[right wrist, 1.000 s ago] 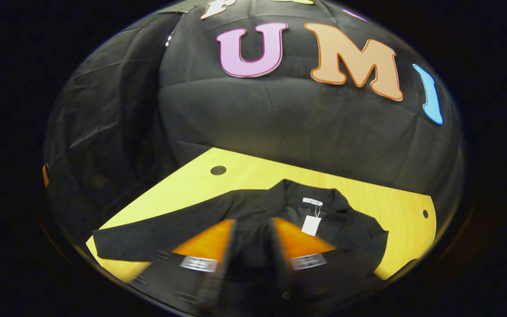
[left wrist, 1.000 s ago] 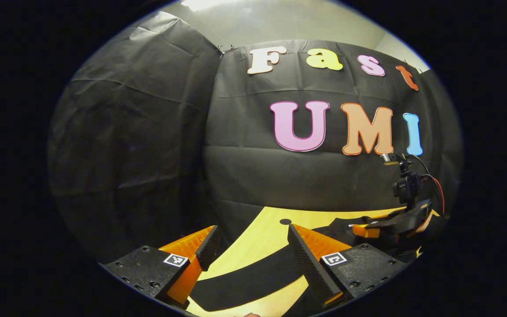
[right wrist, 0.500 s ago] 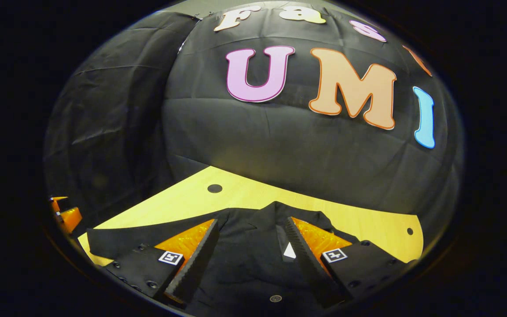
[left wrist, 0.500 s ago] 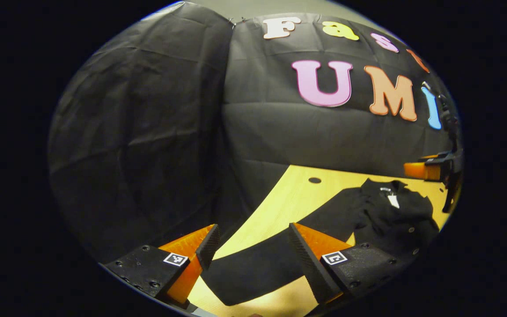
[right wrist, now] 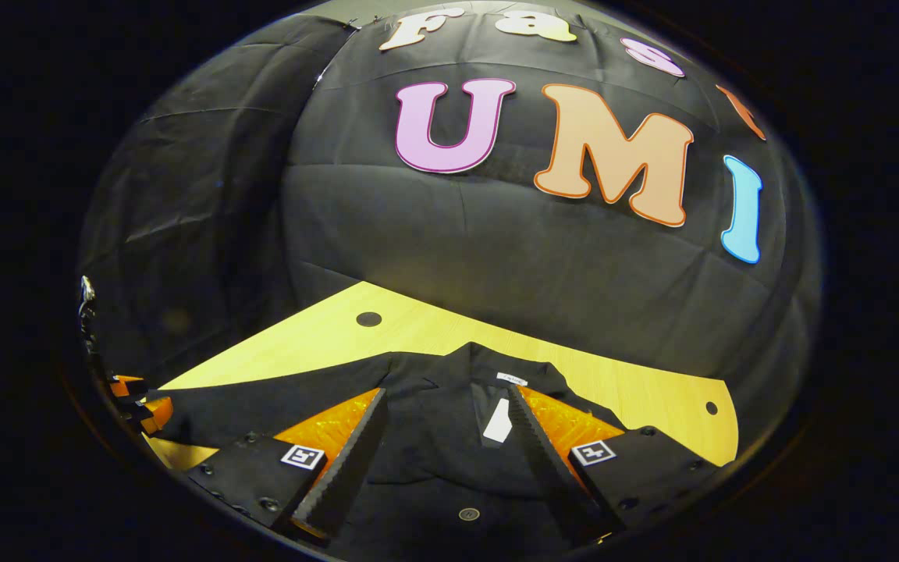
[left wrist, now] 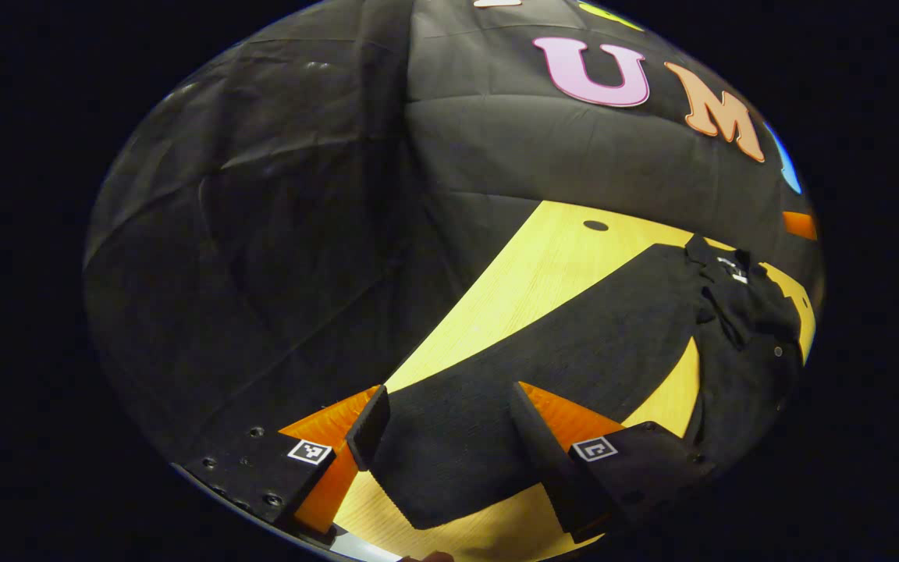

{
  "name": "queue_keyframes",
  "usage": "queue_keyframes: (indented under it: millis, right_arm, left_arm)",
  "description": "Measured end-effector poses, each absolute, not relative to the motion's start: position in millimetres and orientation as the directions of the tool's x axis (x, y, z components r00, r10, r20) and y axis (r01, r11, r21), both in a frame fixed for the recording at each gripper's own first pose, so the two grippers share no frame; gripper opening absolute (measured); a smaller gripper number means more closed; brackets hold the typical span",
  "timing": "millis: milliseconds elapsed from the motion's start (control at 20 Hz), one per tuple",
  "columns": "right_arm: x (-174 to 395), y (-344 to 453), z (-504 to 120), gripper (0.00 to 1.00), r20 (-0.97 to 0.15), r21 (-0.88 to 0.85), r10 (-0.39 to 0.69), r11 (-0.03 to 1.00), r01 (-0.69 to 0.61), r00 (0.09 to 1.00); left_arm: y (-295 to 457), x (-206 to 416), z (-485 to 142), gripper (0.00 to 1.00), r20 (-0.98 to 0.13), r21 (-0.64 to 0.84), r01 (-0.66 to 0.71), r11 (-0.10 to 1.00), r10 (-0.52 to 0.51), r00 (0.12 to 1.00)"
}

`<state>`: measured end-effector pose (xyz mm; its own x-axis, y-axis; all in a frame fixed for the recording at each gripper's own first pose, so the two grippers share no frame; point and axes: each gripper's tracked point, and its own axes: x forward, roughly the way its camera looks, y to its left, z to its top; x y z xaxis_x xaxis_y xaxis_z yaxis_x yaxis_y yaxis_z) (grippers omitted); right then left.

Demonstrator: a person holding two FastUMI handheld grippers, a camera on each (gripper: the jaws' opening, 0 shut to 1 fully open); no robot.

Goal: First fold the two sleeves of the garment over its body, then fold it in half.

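A black jacket (right wrist: pixel 434 437) lies flat on a yellow wooden table (right wrist: pixel 317 343), collar toward the wall, with a white tag (right wrist: pixel 498 421) at its neck. Its left sleeve (left wrist: pixel 559 351) stretches out across the table. My left gripper (left wrist: pixel 442 421) is open, hovering over that sleeve's cuff end, a finger on either side of it. My right gripper (right wrist: pixel 445 429) is open above the jacket's chest, below the collar. The left gripper (right wrist: pixel 137 402) also shows at the left rim of the right gripper view. A bit of the right gripper (left wrist: pixel 799 225) shows at the far right of the left gripper view.
Black cloth walls close the booth behind and to the left. The table has small round holes (left wrist: pixel 595 225) (right wrist: pixel 369 319) near its far corners. Bare tabletop (left wrist: pixel 543 265) lies between the sleeve and the wall. The table's near edge (left wrist: pixel 364 546) is close beneath my left gripper.
My left gripper has tilted down and moved in over the sleeve's cuff, which now lies between its fingers. My right gripper has stayed over the jacket's chest, shifting only slightly.
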<state>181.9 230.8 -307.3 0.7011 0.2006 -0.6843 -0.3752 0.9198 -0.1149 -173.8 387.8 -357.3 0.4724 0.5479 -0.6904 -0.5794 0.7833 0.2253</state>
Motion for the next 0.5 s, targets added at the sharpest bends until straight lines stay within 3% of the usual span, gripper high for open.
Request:
queue_keyframes:
  millis: [150,350,450,500]
  right_arm:
    - [183.2,228.3,-293.6,0.99,-0.654,-0.118,0.204,0.924,-0.364,0.728]
    - [182.5,218.4,-280.6,0.99,-0.636,-0.117,0.208,0.926,-0.36,0.743]
    - [179.5,210.1,-277.0,0.99,-0.635,-0.118,0.201,0.929,-0.351,0.746]
    - [176.1,204.6,-276.0,0.99,-0.636,-0.118,0.196,0.931,-0.345,0.746]
  left_arm:
    - [379.7,-187.6,-379.9,0.95,-0.751,0.184,-0.612,0.769,0.512,0.417]
    - [379.5,-186.9,-375.1,0.99,-0.72,0.159,-0.615,0.772,0.517,0.462]
    - [372.5,-175.8,-379.3,0.83,-0.716,0.139,-0.569,0.811,0.479,0.507]
    - [366.8,-173.2,-380.9,0.61,-0.72,0.137,-0.546,0.826,0.462,0.518]
